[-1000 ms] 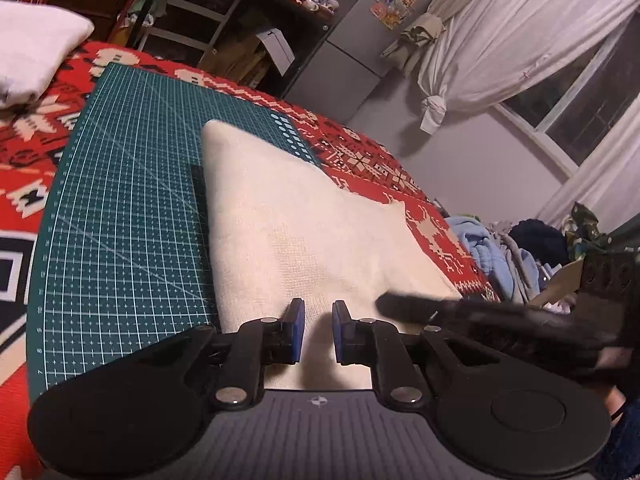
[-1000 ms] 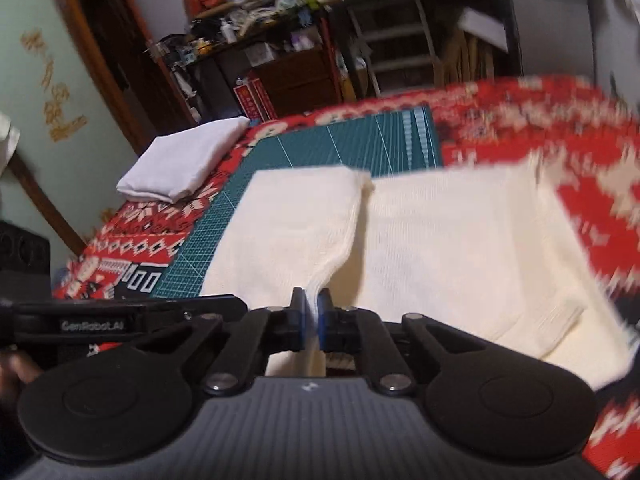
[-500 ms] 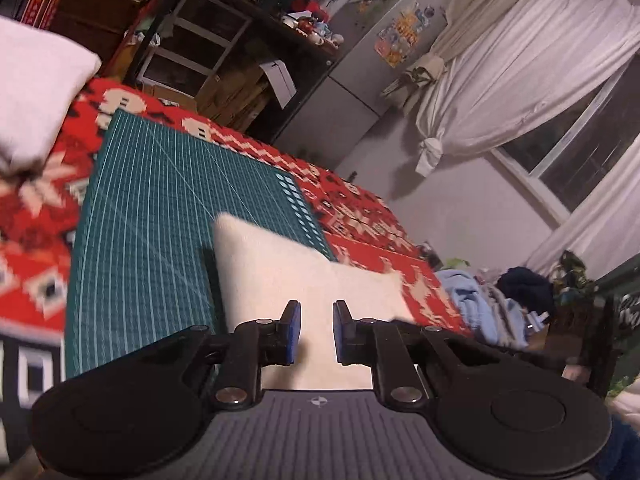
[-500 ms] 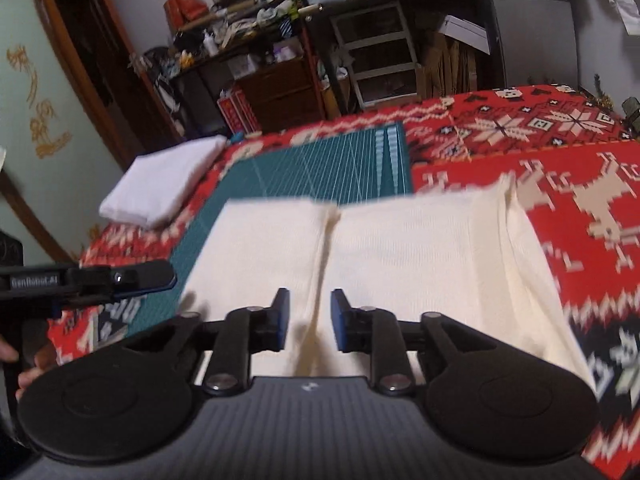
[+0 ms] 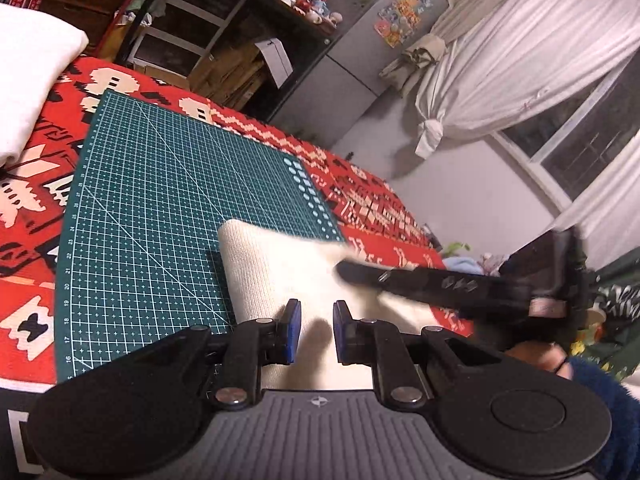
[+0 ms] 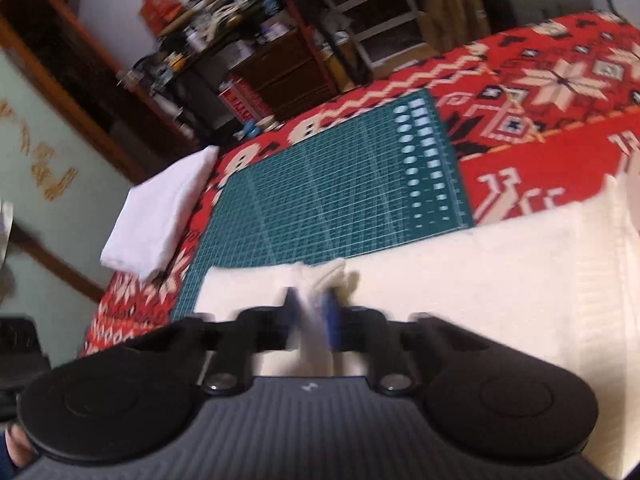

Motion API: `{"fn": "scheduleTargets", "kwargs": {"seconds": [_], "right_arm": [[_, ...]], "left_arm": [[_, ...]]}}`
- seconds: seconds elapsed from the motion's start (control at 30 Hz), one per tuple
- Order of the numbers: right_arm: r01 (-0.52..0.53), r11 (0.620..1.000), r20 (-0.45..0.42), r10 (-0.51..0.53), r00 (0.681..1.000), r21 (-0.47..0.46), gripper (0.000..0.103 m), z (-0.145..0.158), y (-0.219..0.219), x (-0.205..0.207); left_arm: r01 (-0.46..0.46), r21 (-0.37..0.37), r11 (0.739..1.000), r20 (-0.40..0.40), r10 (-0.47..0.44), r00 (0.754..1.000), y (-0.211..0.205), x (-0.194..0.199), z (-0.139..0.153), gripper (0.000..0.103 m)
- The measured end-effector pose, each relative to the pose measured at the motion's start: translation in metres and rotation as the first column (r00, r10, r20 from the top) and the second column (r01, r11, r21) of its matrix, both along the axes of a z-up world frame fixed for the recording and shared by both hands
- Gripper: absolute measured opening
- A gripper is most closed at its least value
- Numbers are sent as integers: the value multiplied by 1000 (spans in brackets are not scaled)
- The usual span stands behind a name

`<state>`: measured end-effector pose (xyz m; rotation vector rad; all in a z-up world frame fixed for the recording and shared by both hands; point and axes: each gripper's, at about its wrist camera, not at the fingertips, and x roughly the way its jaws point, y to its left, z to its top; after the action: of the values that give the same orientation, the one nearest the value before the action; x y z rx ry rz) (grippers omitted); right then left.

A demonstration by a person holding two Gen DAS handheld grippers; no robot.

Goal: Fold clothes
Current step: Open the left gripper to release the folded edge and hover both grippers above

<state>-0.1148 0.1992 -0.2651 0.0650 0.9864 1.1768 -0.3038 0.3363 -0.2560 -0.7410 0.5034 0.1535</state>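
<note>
Two grippers: your left gripper [image 5: 314, 330] hangs narrowly parted, empty; your right gripper [image 6: 310, 314] is closing on a raised fold
Garment: cream knit [image 6: 480, 272] half-folded across the green mat [image 5: 160, 208]
Next: carry that fold across

A: What is under it all?
B: A red blanket [image 5: 60, 184] with white and black shapes. A green mat [image 5: 160, 216] with little squares lies on it.

A: What is at the back?
B: A dark shelf [image 5: 192, 20] full of small stuff, brown boxes [image 5: 236, 76] under it, and a grey fridge [image 5: 360, 64] with stickers.

A: And by the wall?
B: A window [image 5: 580, 148] and a white curtain [image 5: 520, 52] tied in a knot.
</note>
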Motion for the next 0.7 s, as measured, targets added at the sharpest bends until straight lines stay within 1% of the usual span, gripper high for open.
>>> {"fn": "scheduleTargets", "kwargs": {"seconds": [0.03, 0.1, 0.13, 0.2, 0.3, 0.37, 0.4, 0.43, 0.5, 0.57, 0.67, 0.7], "right_arm": [[-7, 1000, 29, 7, 1000, -1, 11, 3, 0, -3], [15, 1000, 137, -16, 990, 4, 10, 19, -4, -12], [12, 1000, 173, -10, 985, -14, 10, 21, -1, -14], [6, 999, 242, 7, 970, -51, 10, 25, 5, -18], [-12, 992, 277, 48, 960, -129, 12, 4, 18, -21], [3, 995, 247, 23, 969, -104, 14, 2, 13, -16], [11, 996, 232, 11, 973, -91, 25, 2, 11, -13], [19, 997, 215, -1, 977, -78, 28, 1, 8, -11], [40, 999, 173, -33, 984, -37, 29, 7, -8, -6], [51, 999, 156, -48, 987, -16, 29, 14, -27, -5], [23, 1000, 93, -22, 995, -10, 30, 23, -61, -13], [11, 1000, 72, -10, 997, -14, 30, 23, -71, -17]], "left_arm": [[12, 11, 1000, -8, -12, 1000, -3, 4, 0, 16], [27, 42, 999, -32, -26, 999, -8, 11, 0, 17], [26, 55, 998, -44, -23, 999, -11, 14, -1, 17], [16, 45, 999, -40, -14, 999, -12, 13, -4, 17], [9, 25, 1000, -42, -8, 999, -13, 7, -1, 17], [9, 30, 1000, -41, -8, 999, -16, -3, 5, 17], [9, 19, 1000, -33, -9, 999, -18, -10, 7, 18], [10, 6, 1000, -25, -10, 1000, -19, -17, 8, 19], [16, -26, 1000, -13, -16, 1000, -24, -33, 10, 19], [33, -23, 999, -18, -34, 999, -32, -45, 11, 19], [67, -6, 998, -37, -67, 997, -45, -56, 6, 19], [69, -13, 998, -40, -69, 997, -48, -59, 3, 19]]}}
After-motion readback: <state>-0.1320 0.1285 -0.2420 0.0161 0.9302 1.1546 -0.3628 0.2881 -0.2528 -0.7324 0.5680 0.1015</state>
